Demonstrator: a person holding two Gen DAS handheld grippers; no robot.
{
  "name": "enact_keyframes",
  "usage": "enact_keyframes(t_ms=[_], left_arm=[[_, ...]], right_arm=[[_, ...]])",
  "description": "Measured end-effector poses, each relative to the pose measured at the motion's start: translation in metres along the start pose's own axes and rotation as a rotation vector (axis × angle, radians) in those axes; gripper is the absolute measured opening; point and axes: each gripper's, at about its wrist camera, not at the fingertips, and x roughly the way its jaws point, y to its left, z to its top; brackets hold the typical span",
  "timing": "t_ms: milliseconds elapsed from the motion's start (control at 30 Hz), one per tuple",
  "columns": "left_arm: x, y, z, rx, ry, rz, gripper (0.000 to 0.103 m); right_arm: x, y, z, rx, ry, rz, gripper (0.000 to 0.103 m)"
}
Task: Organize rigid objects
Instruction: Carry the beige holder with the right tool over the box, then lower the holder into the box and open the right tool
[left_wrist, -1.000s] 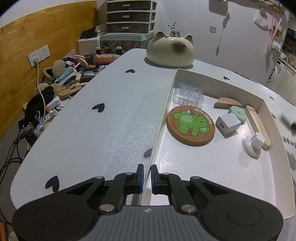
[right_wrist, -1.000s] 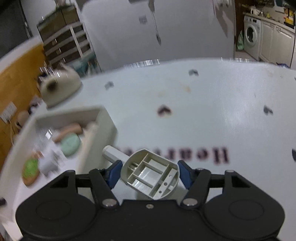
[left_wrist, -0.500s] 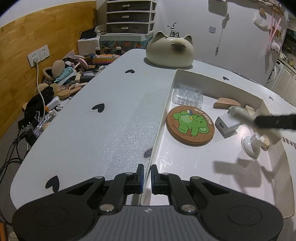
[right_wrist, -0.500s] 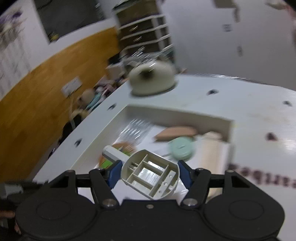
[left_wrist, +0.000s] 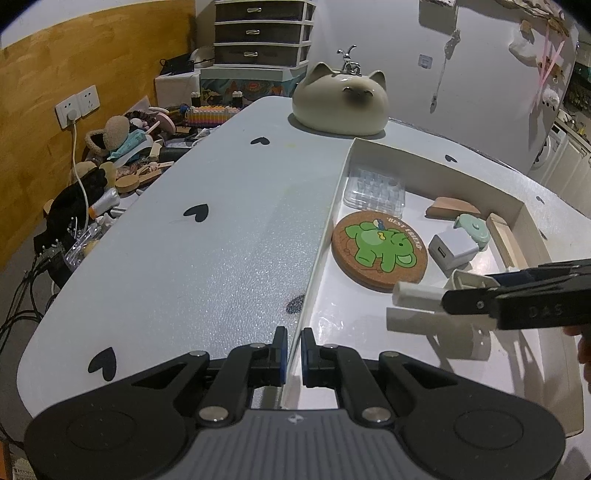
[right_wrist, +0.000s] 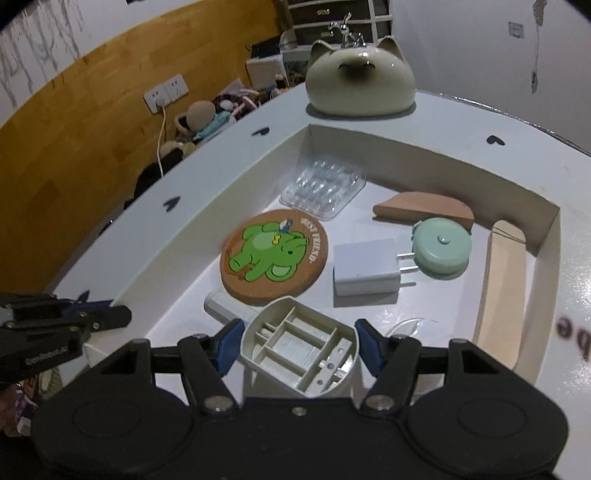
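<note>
Cream plastic, the ribbed hook base (right_wrist: 301, 352), is clamped between the right gripper's (right_wrist: 299, 341) pads over the white tray's (right_wrist: 236, 206) near end. The tray's near wall is pinched by the left gripper (left_wrist: 293, 356). Farther in lie a cork coaster (right_wrist: 275, 256), charger (right_wrist: 364, 271) and mint tape measure (right_wrist: 441, 245).

cat-shaped pot (left_wrist: 341, 101): upper centre, on table | drawer unit (left_wrist: 260, 33): top centre, behind table | wall socket (left_wrist: 77, 106): upper left, on wood panel, cable plugged | clutter pile (left_wrist: 122, 155): left, beside table | washing machine (left_wrist: 548, 151): right edge
</note>
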Motion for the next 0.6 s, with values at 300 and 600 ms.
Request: enact_keyframes(t_ms=[300, 600], left_arm=[[0.001, 0.004, -0.001, -0.007, -0.002, -0.017, 0.007], [0.001, 0.006, -0.002, -0.007, -0.006, -0.031, 0.007]], right_arm=[[0.013, 0.003, 0.003, -0.023, 0.017, -0.04, 0.066], [0.014, 0.003, 0.002, 0.014, 0.01, -0.058, 0.1]])
